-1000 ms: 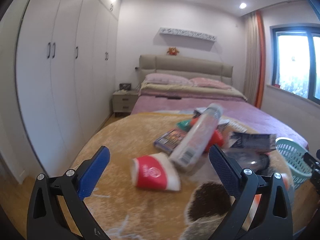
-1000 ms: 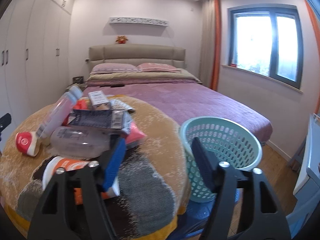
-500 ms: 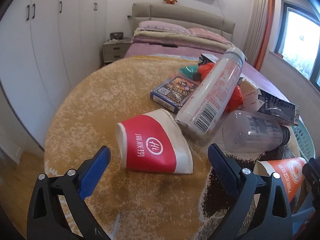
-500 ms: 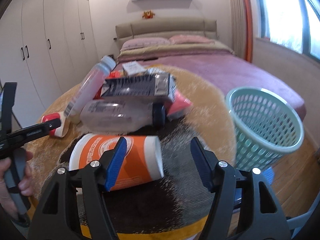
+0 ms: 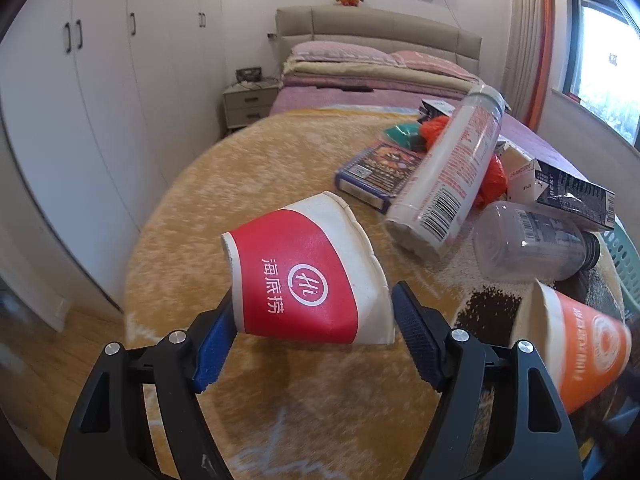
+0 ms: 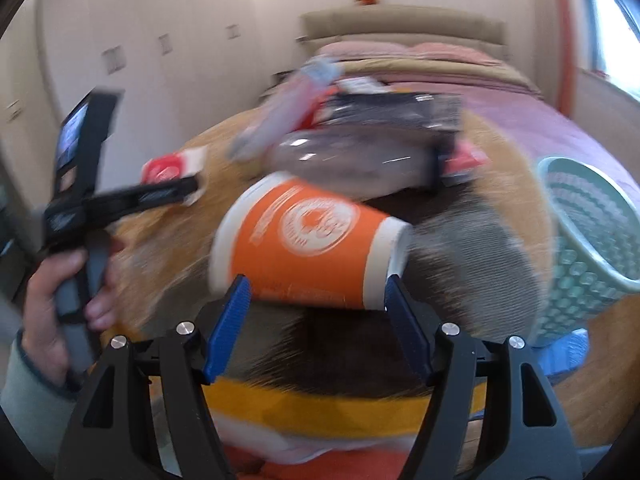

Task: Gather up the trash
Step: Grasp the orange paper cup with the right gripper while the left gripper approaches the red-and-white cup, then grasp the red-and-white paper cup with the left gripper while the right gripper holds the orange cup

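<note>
A crushed red and white paper cup (image 5: 304, 276) lies on its side on the round yellow fuzzy table (image 5: 240, 184). My left gripper (image 5: 316, 320) is open with its jaws on either side of the cup's near end. An orange and white paper cup (image 6: 308, 244) lies on its side at the table's near edge. My right gripper (image 6: 316, 300) is open and straddles it. The orange cup (image 5: 580, 344) also shows at the right of the left wrist view. The left gripper (image 6: 120, 196) and the red cup (image 6: 172, 168) show blurred in the right wrist view.
A trash pile sits mid-table: a tall white bottle (image 5: 452, 176), a clear bottle (image 5: 532, 244), a dark carton (image 5: 572, 192), a blue box (image 5: 376, 172). A mint green basket (image 6: 588, 232) stands right of the table. Bed and wardrobes lie beyond.
Both grippers have moved in and down. The left jaws have narrowed around the red cup, and the right jaws now straddle the orange cup. The right view is motion-blurred.
</note>
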Demonstrator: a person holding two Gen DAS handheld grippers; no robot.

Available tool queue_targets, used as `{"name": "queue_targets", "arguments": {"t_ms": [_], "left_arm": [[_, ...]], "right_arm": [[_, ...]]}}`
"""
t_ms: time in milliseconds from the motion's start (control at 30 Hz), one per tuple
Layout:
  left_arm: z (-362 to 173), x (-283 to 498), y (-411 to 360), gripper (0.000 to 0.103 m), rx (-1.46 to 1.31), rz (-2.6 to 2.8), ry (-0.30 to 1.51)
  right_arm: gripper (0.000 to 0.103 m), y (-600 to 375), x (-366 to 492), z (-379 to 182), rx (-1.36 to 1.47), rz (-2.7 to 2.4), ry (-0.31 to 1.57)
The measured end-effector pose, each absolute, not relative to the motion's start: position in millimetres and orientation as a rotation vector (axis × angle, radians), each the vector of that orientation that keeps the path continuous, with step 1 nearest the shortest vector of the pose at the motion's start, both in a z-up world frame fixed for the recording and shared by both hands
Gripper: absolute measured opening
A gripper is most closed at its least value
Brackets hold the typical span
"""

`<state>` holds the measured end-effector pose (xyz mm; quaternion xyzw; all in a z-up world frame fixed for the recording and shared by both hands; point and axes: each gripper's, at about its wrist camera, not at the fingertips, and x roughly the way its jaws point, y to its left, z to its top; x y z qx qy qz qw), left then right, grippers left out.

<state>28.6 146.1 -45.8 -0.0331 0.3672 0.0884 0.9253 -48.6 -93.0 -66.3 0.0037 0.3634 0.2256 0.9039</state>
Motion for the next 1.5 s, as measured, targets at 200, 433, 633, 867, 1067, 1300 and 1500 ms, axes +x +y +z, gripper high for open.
{"name": "queue_targets", "arguments": {"t_ms": [200, 433, 633, 867, 1067, 1300, 1500], "left_arm": [[-33.8, 13.6, 159.7, 0.073, -0.090, 0.203, 0.719], [-29.6, 4.4, 155.0, 0.073, -0.094, 0.178, 0.704], [-25.2, 2.4, 145.2, 0.073, -0.087, 0.146, 0.685], [-21.3, -3.1, 134.5, 0.073, -0.073, 0.119, 0.651], [-16.8, -7.8, 131.5, 0.073, -0.060, 0.105, 0.614], [-27.9, -19.5, 160.4, 0.081, -0.094, 0.068, 0.700], [-45.6, -11.6, 176.4, 0.088, -0.211, -0.036, 0.792]], "right_arm": [[0.066, -85.0, -67.2, -63.5, -0.090, 0.515, 0.718], [0.080, -93.1, -37.9, -60.9, -0.125, 0.505, 0.683], [0.080, -83.1, -16.0, -73.6, -0.092, 0.587, 0.733], [0.080, -76.7, 0.5, -77.6, -0.058, 0.684, 0.786], [0.074, -65.6, 8.8, -79.9, -0.062, 0.720, 0.817], [0.064, -70.1, 0.4, -78.0, -0.023, 0.733, 0.810], [0.065, -61.0, -0.6, -82.8, -0.005, 0.755, 0.868]]}}
